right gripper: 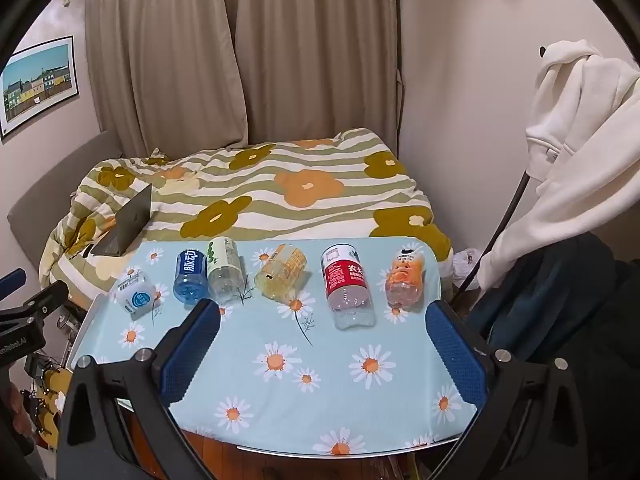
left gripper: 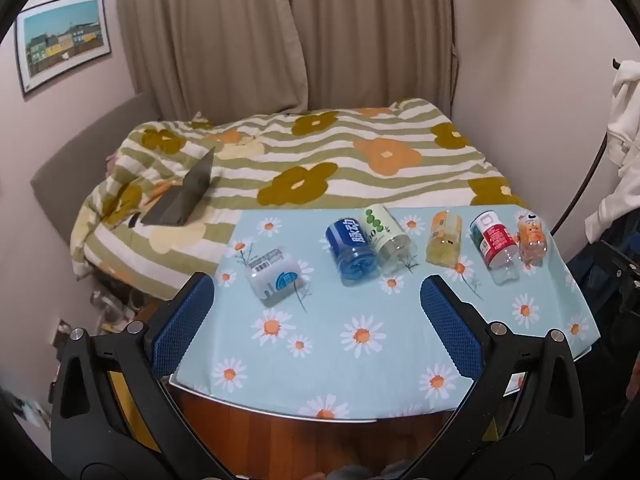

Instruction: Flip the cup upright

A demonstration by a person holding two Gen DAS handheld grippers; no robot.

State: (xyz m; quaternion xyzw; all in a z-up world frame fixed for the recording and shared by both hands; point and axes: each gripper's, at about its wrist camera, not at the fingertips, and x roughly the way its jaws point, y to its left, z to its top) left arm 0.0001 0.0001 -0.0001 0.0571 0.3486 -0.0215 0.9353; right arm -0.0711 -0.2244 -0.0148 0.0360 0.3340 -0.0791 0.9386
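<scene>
- The left gripper (left gripper: 316, 300) is hovering over the near part of the worktop (left gripper: 360, 360), its blue pads spread wide and gripping nothing.
- The right gripper (right gripper: 324, 320) is likewise gaping wide and empty above the daisy cloth (right gripper: 320, 380).
- Six cups are lying on their sides in a row across the far half of the worktop: a white cup (left gripper: 274, 274) at the left, a blue cup (left gripper: 352, 250) touching a green cup (left gripper: 386, 236), then a yellow cup (left gripper: 444, 242), a red cup (left gripper: 496, 244) and an orange cup (left gripper: 532, 242).
- A bed (left gripper: 320, 160) is sitting beyond the worktop, carrying a laptop (left gripper: 184, 192).
- Curtains (left gripper: 288, 32) are hanging behind.
</scene>
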